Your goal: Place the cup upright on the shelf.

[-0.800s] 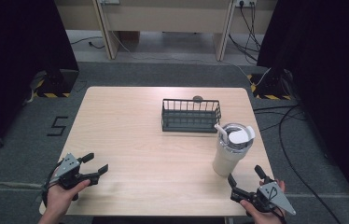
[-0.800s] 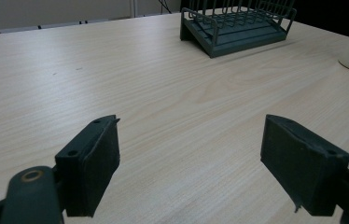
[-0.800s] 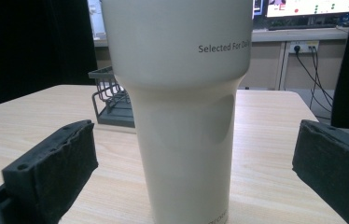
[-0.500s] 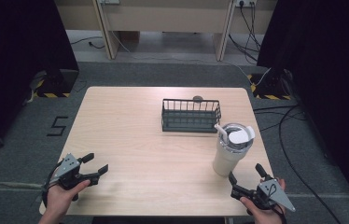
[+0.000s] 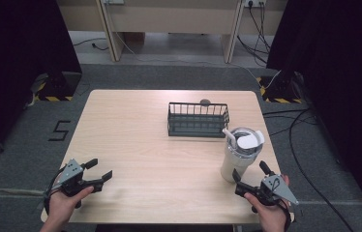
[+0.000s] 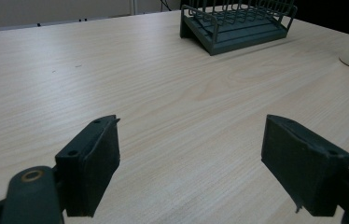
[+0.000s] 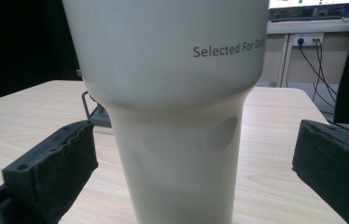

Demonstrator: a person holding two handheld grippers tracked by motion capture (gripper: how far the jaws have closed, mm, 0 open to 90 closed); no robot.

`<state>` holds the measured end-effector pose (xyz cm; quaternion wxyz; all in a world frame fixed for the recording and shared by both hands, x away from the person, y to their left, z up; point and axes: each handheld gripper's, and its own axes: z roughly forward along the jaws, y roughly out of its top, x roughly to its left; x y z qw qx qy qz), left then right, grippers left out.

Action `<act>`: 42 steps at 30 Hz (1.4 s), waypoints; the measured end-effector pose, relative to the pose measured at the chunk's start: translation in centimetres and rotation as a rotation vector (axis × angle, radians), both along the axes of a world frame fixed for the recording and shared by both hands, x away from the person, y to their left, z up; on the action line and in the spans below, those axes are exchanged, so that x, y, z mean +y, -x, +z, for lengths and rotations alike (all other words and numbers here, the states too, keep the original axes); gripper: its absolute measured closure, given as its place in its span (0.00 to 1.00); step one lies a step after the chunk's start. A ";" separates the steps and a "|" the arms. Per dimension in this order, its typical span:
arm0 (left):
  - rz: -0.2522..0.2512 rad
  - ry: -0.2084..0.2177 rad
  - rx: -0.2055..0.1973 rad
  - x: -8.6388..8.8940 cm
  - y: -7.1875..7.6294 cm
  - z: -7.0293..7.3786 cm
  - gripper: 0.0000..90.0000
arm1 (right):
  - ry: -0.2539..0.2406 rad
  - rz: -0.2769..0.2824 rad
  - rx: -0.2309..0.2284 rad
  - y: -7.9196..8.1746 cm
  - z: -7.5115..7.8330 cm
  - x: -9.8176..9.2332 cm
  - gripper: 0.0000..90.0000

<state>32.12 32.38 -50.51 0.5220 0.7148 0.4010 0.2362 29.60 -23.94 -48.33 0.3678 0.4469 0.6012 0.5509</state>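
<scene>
A pale wood-grain table (image 5: 135, 130) lay before me. Toward its far right stood a dark wire rack (image 5: 198, 119), with a small dark round object (image 5: 204, 102) just behind it at the table's far edge. Nearer me, on the right, a cream tumbler (image 5: 239, 157) stood upright, topped by a white lid (image 5: 245, 140); grey lettering (image 7: 224, 49) on its side began "Selected For". On the grey floor to my left was a black figure 5 (image 5: 60, 130). Cables (image 5: 295, 125) trailed on the right. Black curtains (image 5: 19, 43) hung at both sides.
</scene>
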 end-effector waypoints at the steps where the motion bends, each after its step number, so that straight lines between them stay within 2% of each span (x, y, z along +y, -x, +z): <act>1: 0.000 0.000 0.000 0.0 0.0 0.0 0.21 | 0.006 0.001 -0.001 -0.1 0.0 0.1 0.00; 25: -0.005 0.000 0.005 0.0 -0.1 -0.1 0.21 | 0.031 0.011 0.026 -4.0 -0.9 2.3 0.00; 32: -0.005 0.000 0.007 0.0 -0.1 -0.1 0.21 | 0.015 -0.009 0.012 -4.4 -0.8 2.4 0.10; 42: -0.007 -0.001 0.008 0.0 -0.1 -0.2 0.21 | 0.029 -0.011 0.011 -4.9 -1.1 2.7 0.08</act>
